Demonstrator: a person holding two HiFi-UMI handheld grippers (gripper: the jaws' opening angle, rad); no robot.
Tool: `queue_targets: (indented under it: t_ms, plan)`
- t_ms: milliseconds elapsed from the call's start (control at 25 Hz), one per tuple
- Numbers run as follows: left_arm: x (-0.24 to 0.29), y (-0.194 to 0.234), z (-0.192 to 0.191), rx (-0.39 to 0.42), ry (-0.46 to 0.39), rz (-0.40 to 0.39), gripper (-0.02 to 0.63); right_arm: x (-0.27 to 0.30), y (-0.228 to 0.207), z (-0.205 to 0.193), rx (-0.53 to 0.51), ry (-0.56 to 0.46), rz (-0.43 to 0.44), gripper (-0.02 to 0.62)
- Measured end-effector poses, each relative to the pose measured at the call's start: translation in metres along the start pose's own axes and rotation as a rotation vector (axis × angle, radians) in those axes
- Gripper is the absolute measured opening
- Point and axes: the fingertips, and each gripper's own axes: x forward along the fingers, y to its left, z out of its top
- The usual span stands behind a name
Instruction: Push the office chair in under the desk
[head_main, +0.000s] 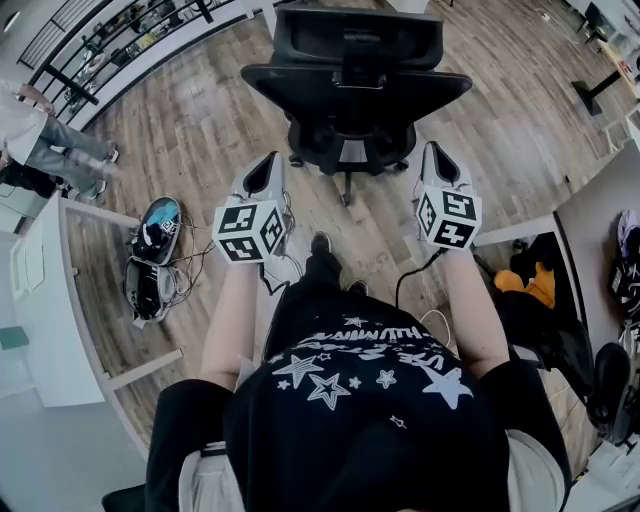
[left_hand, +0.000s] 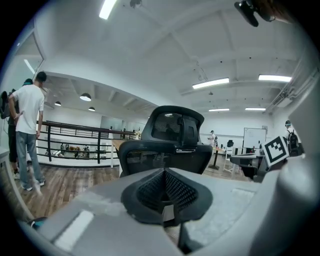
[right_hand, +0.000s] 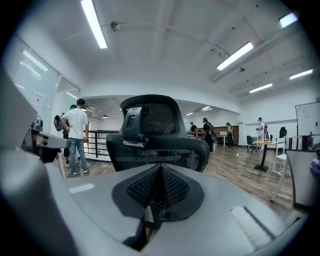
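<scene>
Our two grippers are both empty. The left gripper (left_hand: 165, 176) has its jaws pressed together on nothing, and so does the right gripper (right_hand: 160, 173). In the head view they are held side by side in front of us, one in each hand, each carrying its marker cube. Straight ahead of both pairs of jaws stands the one office chair (head_main: 355, 90), black, with its mesh backrest and headrest turned towards us. It sits between the two lines the jaws point along, near them but not touching either. The chair stands on its wheeled base out on the open wooden floor (head_main: 200, 130), under no desk. We count two surfaces flanking us: a white surface (head_main: 40, 330) on our left and a grey surface (head_main: 600, 215) on our right. We cannot tell which of them the chair belongs to.
</scene>
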Motion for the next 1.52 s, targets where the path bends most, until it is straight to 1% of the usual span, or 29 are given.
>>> queue_targets:
  t_ms: [120, 200, 240, 280, 360, 440, 480, 520, 560, 600, 640, 680, 720, 760, 800, 880, 960, 1120, 1200, 1320, 1400, 1520]
  plan:
    - [0.009, 0.003, 0.005, 0.029, -0.004, -0.011, 0.002, 0.009, -0.003, 0.002, -0.079, 0.000, -0.041, 0.003]
    - [0.016, 0.005, 0.009, 0.039, -0.012, -0.027, 0.002, 0.016, -0.006, 0.003, -0.114, 0.015, -0.062, 0.004]
    - [0.020, 0.006, 0.012, 0.052, -0.016, -0.031, 0.002, 0.021, -0.007, 0.003, -0.131, 0.024, -0.068, 0.027]
    - [0.025, 0.007, 0.015, 0.073, -0.019, -0.034, 0.002, 0.025, -0.008, 0.004, -0.152, 0.032, -0.075, 0.071]
    - [0.036, 0.008, 0.020, 0.132, -0.020, -0.039, 0.079, 0.034, -0.011, 0.009, -0.204, 0.038, -0.097, 0.125]
    - [0.046, 0.007, 0.022, 0.205, -0.006, -0.048, 0.122, 0.043, -0.015, 0.015, -0.254, 0.030, -0.118, 0.188]
    - [0.052, 0.007, 0.022, 0.242, 0.005, -0.055, 0.146, 0.047, -0.016, 0.017, -0.273, 0.024, -0.122, 0.236]
    - [0.057, 0.007, 0.021, 0.279, 0.015, -0.064, 0.193, 0.052, -0.017, 0.019, -0.291, 0.018, -0.121, 0.268]
    - [0.063, 0.008, 0.020, 0.318, 0.027, -0.072, 0.254, 0.056, -0.018, 0.020, -0.309, 0.016, -0.117, 0.292]
    - [0.069, 0.009, 0.018, 0.361, 0.041, -0.076, 0.298, 0.062, -0.019, 0.021, -0.331, 0.021, -0.114, 0.318]
    - [0.075, 0.011, 0.017, 0.408, 0.055, -0.076, 0.318, 0.067, -0.020, 0.021, -0.356, 0.030, -0.114, 0.339]
    - [0.080, 0.014, 0.017, 0.455, 0.064, -0.067, 0.343, 0.072, -0.022, 0.021, -0.383, 0.040, -0.118, 0.359]
    - [0.085, 0.018, 0.017, 0.500, 0.066, -0.049, 0.381, 0.077, -0.025, 0.021, -0.411, 0.050, -0.127, 0.380]
    - [0.091, 0.023, 0.019, 0.542, 0.065, -0.026, 0.403, 0.082, -0.028, 0.022, -0.441, 0.060, -0.139, 0.397]
    - [0.096, 0.028, 0.021, 0.583, 0.062, -0.005, 0.410, 0.087, -0.031, 0.024, -0.472, 0.069, -0.152, 0.409]
    - [0.107, 0.037, 0.027, 0.660, 0.065, 0.021, 0.414, 0.097, -0.039, 0.027, -0.525, 0.089, -0.180, 0.414]
    - [0.119, 0.046, 0.031, 0.733, 0.089, 0.041, 0.416, 0.107, -0.047, 0.030, -0.566, 0.106, -0.202, 0.416]
    - [0.141, 0.063, 0.040, 0.864, 0.124, 0.092, 0.416, 0.125, -0.058, 0.040, -0.627, 0.115, -0.232, 0.415]
    - [0.151, 0.069, 0.044, 0.922, 0.135, 0.101, 0.416, 0.134, -0.063, 0.042, -0.674, 0.128, -0.255, 0.416]
    - [0.168, 0.072, 0.043, 1.022, 0.165, 0.094, 0.416, 0.147, -0.067, 0.039, -0.753, 0.163, -0.274, 0.414]
    - [0.178, 0.074, 0.044, 1.067, 0.168, 0.091, 0.416, 0.153, -0.069, 0.038, -0.798, 0.176, -0.284, 0.409]
    - [0.192, 0.078, 0.049, 1.100, 0.166, 0.097, 0.416, 0.162, -0.073, 0.042, -0.852, 0.174, -0.328, 0.372]
